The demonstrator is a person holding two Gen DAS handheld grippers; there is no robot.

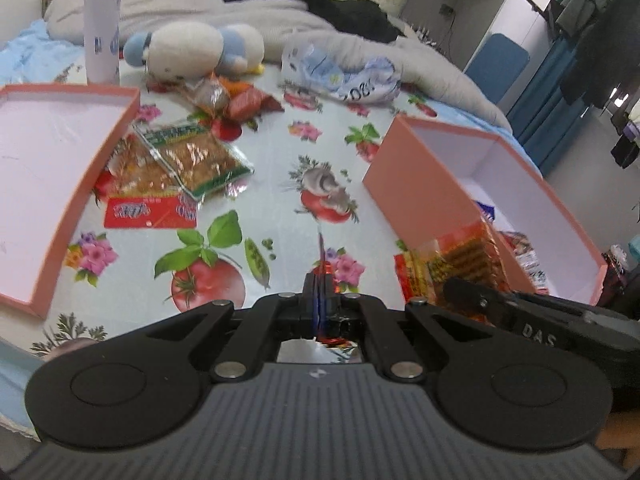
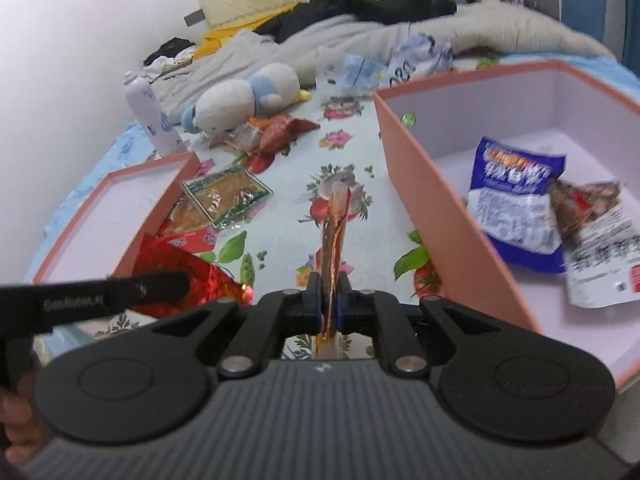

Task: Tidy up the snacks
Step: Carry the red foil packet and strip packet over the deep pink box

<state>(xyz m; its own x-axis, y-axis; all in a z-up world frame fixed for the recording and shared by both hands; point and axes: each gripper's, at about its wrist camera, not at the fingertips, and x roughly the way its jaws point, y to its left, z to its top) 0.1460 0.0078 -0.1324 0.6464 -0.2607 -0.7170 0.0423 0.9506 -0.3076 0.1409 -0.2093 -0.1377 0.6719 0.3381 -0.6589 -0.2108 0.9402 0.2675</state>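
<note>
In the left wrist view my left gripper [image 1: 319,284] is shut on a thin red foil snack packet [image 1: 321,256], seen edge-on and lifted off the flowered tablecloth [image 1: 280,152]. From the right wrist view my right gripper [image 2: 330,284] is shut on an orange-brown snack packet [image 2: 334,232], also edge-on and held above the cloth. That same orange packet [image 1: 452,264] shows beside the pink box [image 1: 432,196]. The red foil packet [image 2: 180,276] hangs from the left gripper's fingers [image 2: 152,284]. The pink box [image 2: 424,184] holds a blue-and-white packet [image 2: 516,204] and a brown-and-white packet [image 2: 596,236].
A pink box lid [image 1: 60,160] lies open at the left. Beside it rest a green-edged packet [image 1: 192,156], a red flat packet [image 1: 150,212] and a pile of small snacks [image 1: 236,100]. Further back are a plush toy [image 1: 188,48], a white bottle [image 1: 102,28], a plastic bag [image 1: 344,72] and bedding.
</note>
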